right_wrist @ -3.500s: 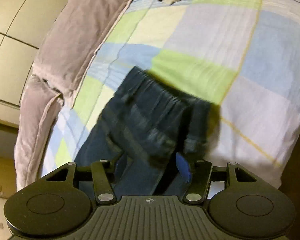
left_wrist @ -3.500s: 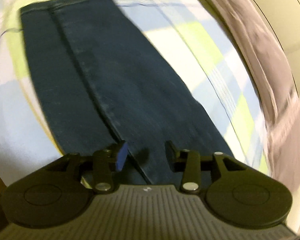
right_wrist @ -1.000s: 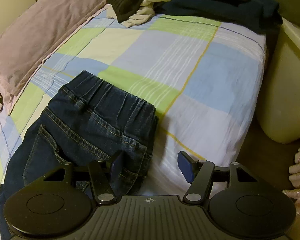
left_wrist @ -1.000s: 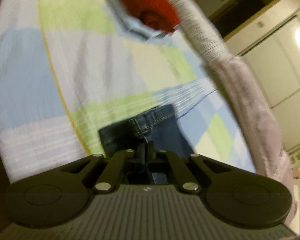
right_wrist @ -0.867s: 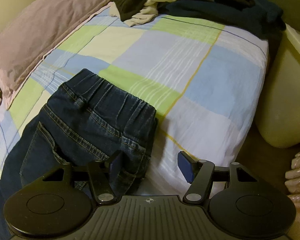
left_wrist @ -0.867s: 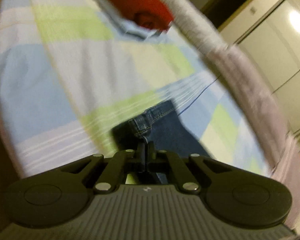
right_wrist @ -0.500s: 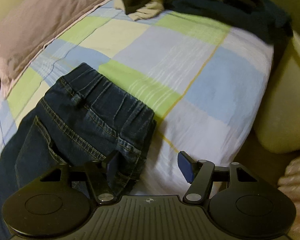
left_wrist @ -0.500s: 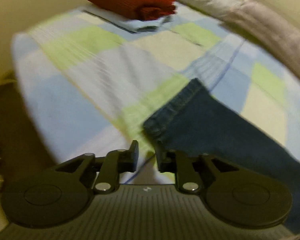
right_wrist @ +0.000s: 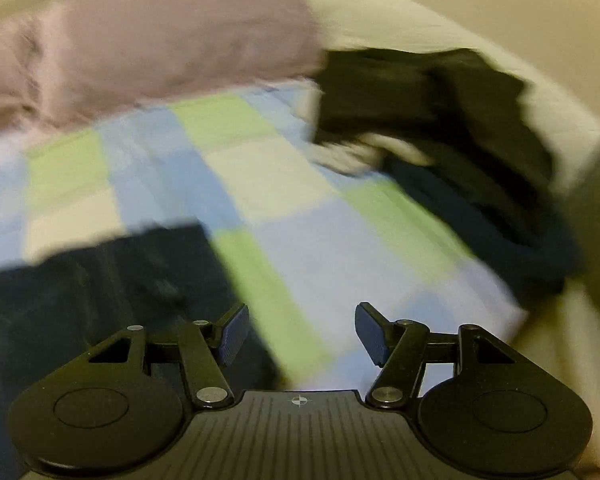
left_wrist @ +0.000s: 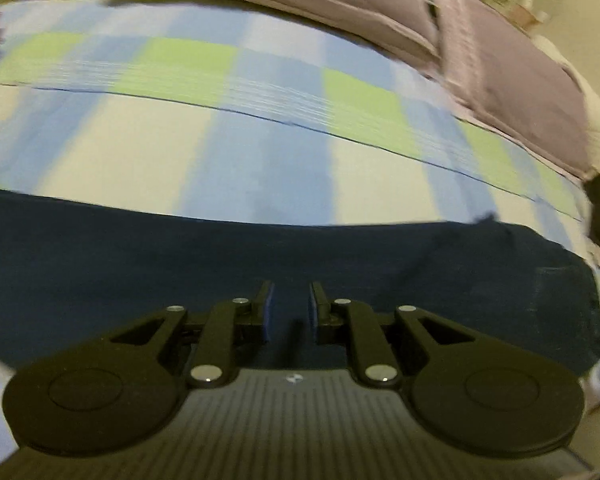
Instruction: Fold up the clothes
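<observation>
The left claw (left_wrist: 288,312) is hovering just above the jeans (left_wrist: 260,264) with its jaws a narrow gap apart and nothing pinched between the blue pads (left_wrist: 267,312); the dark denim is only showing through the gap from below. The right claw (right_wrist: 298,334) is standing wide open over the bedsheet (right_wrist: 320,248), empty, with the jeans (right_wrist: 100,280) lying just beside its left finger.

The jeans are lying flat on the bed as one long dark band, running across the whole width of the left wrist view, their far edge straight against the checked sheet. That narrow, even shape suggests the legs are already laid one over the other, though blur is hiding the seams and I cannot tell for sure. No crosswise fold is showing: the band is reaching from one side of the view to the other. So I am judging the lengthwise fold as done and the end-to-end folds as still waiting, with neither claw gripping cloth for them yet.

Beyond the jeans, a mauve pillow (left_wrist: 520,92) is lying along the far side of the bed, and a heap of dark clothes (right_wrist: 440,120) is sitting at the sheet's far corner in the right wrist view, looking unfolded and probably still to be done.
</observation>
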A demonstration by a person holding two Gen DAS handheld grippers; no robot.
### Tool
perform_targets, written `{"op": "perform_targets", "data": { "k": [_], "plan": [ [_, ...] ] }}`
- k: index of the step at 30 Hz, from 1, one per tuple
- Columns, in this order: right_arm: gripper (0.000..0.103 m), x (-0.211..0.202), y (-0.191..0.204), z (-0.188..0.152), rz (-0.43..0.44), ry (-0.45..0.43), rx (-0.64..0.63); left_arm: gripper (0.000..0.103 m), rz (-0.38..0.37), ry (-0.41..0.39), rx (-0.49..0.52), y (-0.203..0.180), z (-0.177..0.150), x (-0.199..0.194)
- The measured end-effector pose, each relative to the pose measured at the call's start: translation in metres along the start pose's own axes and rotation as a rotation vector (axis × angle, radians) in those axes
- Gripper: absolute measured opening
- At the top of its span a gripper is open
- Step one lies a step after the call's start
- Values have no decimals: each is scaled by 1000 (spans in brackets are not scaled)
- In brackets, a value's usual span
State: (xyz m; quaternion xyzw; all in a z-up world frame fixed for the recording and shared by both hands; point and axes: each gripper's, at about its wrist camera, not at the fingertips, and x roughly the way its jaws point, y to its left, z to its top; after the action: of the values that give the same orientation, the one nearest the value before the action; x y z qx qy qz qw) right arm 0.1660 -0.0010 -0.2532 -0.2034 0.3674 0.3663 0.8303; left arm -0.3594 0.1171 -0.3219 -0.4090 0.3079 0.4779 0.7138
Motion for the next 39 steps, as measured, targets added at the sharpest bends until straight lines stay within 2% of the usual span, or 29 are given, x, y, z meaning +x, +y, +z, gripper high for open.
{"op": "perform_targets", "data": {
  "k": [2, 4, 5, 8, 12, 14, 16, 19, 23, 24, 25, 26, 27, 28, 30, 32, 35, 37, 39],
  "plan": [
    [62, 19, -8, 2, 124, 3, 26, 15, 1, 72, 18, -14, -4, 27],
    [62, 51, -13, -7, 160, 128, 0, 14, 33, 126, 44, -22, -4, 45],
    [62, 59, -18, -11, 175, 171, 20, 15, 31, 137, 51, -25, -1, 47],
    [62, 72, -40, -20, 225, 265, 121, 14, -43, 126, 54, -34, 18, 38],
    [62, 68, -59, 5, 331, 189, 255, 15, -184, 114, 88, -58, 57, 44],
    [62, 80, -61, 22, 424, 177, 291, 22, -263, 128, 72, -71, 79, 61],
    [62, 104, -54, 38, 505, 213, 304, 29, -340, 170, 34, -86, 97, 85],
    [62, 131, -41, 48, 563, 261, 288, 34, -433, 249, 0, -109, 116, 124],
    [62, 152, -34, 52, 639, 301, 293, 31, -467, 398, 32, -136, 121, 172],
    [48, 153, -34, 51, 636, 299, 275, 26, -468, 418, 40, -140, 119, 178],
    [36, 153, -35, 51, 631, 296, 252, 14, -472, 429, 40, -141, 116, 182],
    [17, 152, -39, 51, 632, 287, 243, 7, -479, 424, 32, -139, 113, 182],
    [8, 148, -41, 50, 637, 271, 234, 5, -487, 401, 17, -136, 111, 179],
    [6, 143, -44, 50, 643, 253, 223, 4, -505, 360, 7, -133, 109, 174],
    [3, 132, -45, 48, 639, 216, 181, 4, -551, 241, 21, -131, 107, 158],
    [2, 128, -45, 42, 585, 192, 151, 5, -551, 148, 98, -133, 99, 149],
    [2, 142, -45, 26, 499, 212, 198, 7, -363, 152, 223, -141, 80, 172],
    [4, 144, -28, 28, 435, 183, 136, 11, -326, 97, 227, -141, 85, 167],
    [8, 141, -18, 35, 385, 175, 113, 9, -282, 7, 189, -135, 96, 150]
  ]
}}
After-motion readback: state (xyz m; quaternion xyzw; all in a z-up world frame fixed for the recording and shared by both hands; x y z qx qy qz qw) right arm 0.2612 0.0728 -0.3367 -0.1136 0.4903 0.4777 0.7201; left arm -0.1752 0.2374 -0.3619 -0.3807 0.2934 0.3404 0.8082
